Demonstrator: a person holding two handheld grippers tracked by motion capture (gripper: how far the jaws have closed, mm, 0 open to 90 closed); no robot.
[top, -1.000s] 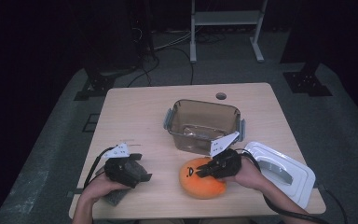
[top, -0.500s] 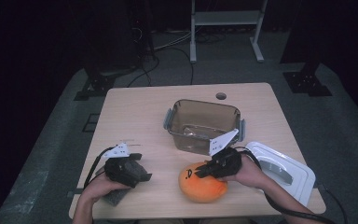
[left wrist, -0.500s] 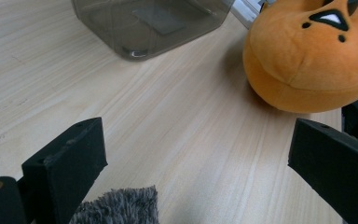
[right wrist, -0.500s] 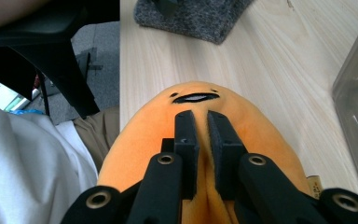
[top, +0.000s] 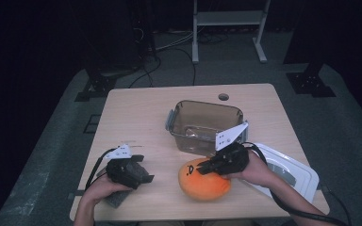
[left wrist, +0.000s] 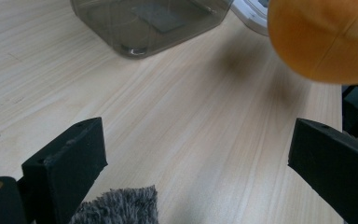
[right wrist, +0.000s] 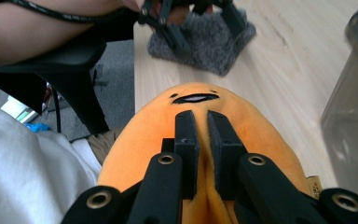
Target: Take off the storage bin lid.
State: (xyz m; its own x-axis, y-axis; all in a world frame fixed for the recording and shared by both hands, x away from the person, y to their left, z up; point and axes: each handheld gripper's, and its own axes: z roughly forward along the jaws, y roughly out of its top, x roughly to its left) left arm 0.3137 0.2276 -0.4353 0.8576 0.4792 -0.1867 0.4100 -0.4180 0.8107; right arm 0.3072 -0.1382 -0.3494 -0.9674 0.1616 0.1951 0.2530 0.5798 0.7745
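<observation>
My right gripper (top: 210,169) pinches the orange plush (top: 202,181); my left gripper (top: 141,176) stands open. The clear box (top: 202,123) holds nothing; the right gripper view reveals the plush's face.

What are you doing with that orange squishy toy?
A person holds a gripper in each hand at a table. The right gripper is pinching the orange plush toy by a fold of its fabric. The left gripper is open, over a grey fuzzy cloth. A clear box stands open nearby, its white lid beside it.
</observation>
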